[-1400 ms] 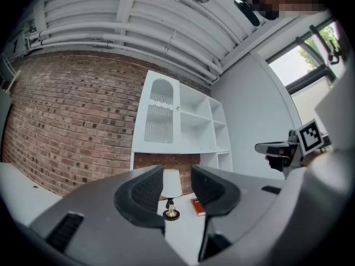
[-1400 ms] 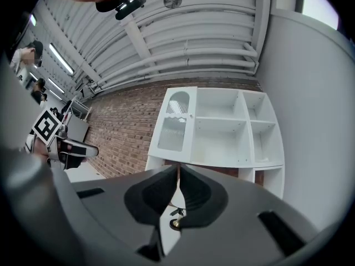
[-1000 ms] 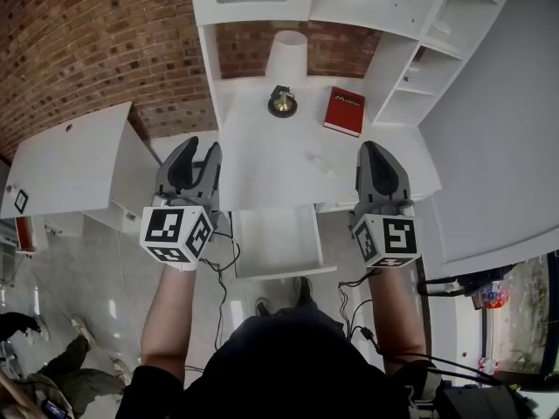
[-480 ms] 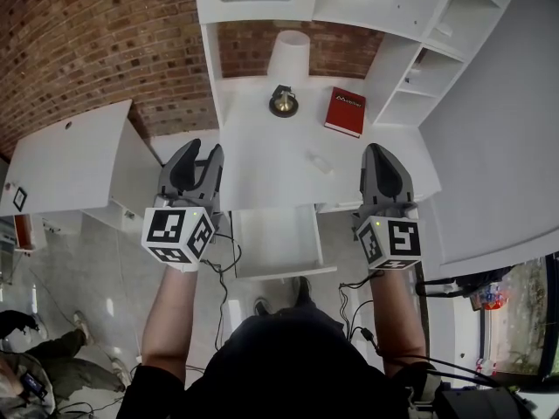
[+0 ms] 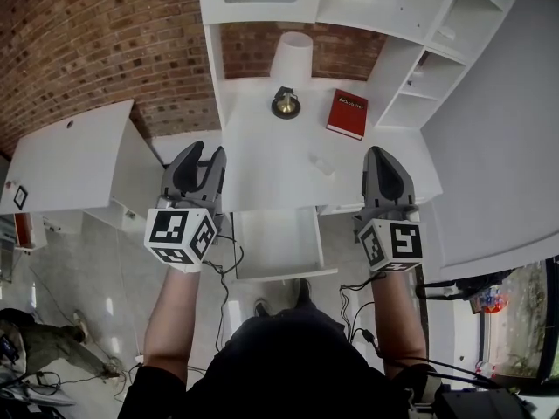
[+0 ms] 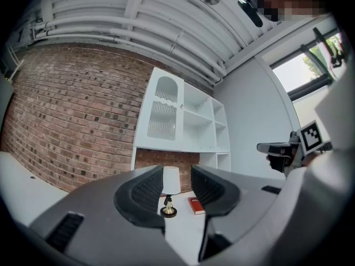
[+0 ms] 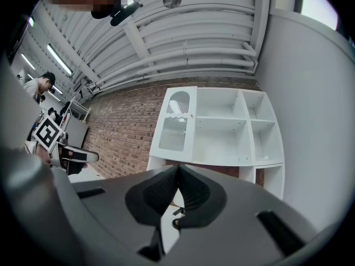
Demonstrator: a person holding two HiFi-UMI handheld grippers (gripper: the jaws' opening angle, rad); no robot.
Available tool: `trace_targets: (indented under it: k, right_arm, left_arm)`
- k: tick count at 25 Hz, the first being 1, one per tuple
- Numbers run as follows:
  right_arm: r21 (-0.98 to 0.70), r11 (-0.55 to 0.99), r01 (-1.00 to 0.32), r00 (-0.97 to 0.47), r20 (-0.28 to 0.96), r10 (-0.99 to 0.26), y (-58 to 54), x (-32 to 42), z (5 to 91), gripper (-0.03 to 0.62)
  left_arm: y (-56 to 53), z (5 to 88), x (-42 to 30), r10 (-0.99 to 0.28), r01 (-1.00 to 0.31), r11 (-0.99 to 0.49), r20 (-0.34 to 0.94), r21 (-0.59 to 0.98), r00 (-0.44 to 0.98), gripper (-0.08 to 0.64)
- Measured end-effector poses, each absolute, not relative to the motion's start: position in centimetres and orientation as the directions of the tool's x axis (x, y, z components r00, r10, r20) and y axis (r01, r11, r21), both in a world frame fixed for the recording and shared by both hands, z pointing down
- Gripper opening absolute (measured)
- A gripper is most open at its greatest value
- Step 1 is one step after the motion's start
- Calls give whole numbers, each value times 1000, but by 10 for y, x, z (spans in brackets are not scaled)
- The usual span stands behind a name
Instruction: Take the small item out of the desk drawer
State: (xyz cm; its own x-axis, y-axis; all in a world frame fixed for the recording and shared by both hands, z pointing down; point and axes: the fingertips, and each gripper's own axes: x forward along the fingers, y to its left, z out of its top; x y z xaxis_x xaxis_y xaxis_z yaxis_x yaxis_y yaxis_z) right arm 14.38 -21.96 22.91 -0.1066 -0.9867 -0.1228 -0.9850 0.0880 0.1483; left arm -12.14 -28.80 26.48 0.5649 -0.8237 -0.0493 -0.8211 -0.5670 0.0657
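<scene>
Tongs held level over the front edge of my white tabletop (image 5: 262,168).
My left tongs (image 5: 206,149) stand spread, empty; the open white drawer (image 5: 275,243) hangs below; the small pale item (image 5: 320,163) lies on the tabletop; my right tongs (image 5: 377,150) are pressed together, empty.

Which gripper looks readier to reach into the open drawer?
Probably the left gripper: its jaws stand apart, empty, beside the drawer. The right gripper is shut.
</scene>
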Motion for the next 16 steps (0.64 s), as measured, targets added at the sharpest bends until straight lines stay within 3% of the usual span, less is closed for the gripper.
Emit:
trace_targets:
  k: [16]
  right_arm:
    - [139,115,-984,-129,-96,-987,-236,157,242,0]
  left_arm:
    - [-301,278,-111,-828,-825,-560,-25,76,559,153]
